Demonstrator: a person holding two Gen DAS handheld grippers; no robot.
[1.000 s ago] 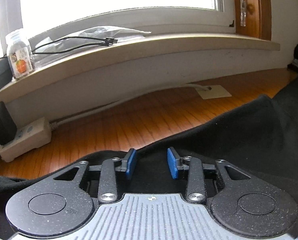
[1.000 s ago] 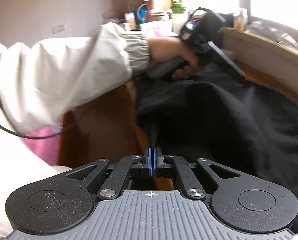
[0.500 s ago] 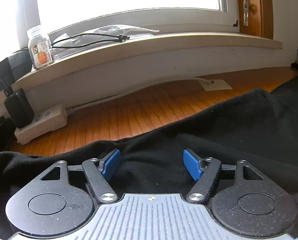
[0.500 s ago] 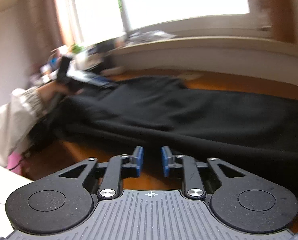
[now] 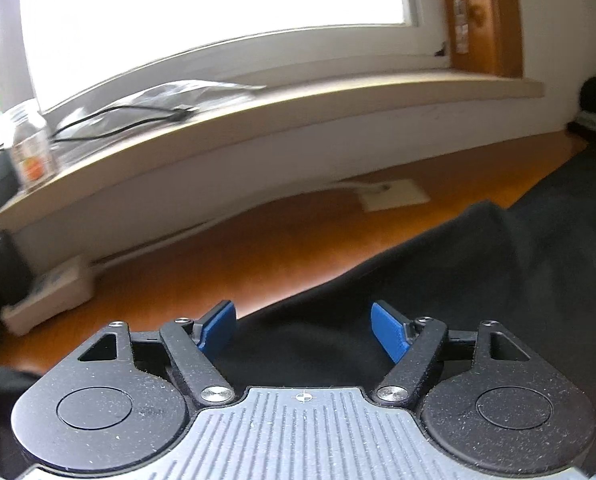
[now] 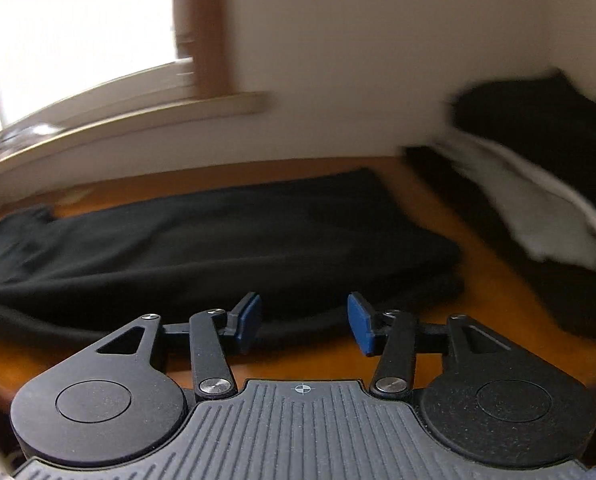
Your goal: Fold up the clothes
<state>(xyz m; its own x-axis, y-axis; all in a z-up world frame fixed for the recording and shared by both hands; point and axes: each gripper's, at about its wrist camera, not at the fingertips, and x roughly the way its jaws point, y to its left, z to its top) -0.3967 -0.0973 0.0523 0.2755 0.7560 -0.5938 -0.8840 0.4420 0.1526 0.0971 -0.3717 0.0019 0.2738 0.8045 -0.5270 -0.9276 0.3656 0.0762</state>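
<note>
bottle (image 5: pixel 31 152) on windowsill (image 5: pixel 298 108) | power strip (image 5: pixel 49 300) on floor | clothes pile (image 6: pixel 538 168)

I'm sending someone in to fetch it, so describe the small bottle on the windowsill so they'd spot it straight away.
Start at the long wooden windowsill under the bright window. Follow it to its left end, past the black cable lying along it. There stands the small clear bottle, the only upright thing on the sill, with an orange picture on its label.

Daylight from blown-out window (image 5: pixel 217 0), glare washing frame top. Black garment (image 6: pixel 217 240) underexposed, no detail. Motion blur heavy in right wrist view, milder left. Fisheye bending windowsill (image 5: pixel 298 108).
</note>
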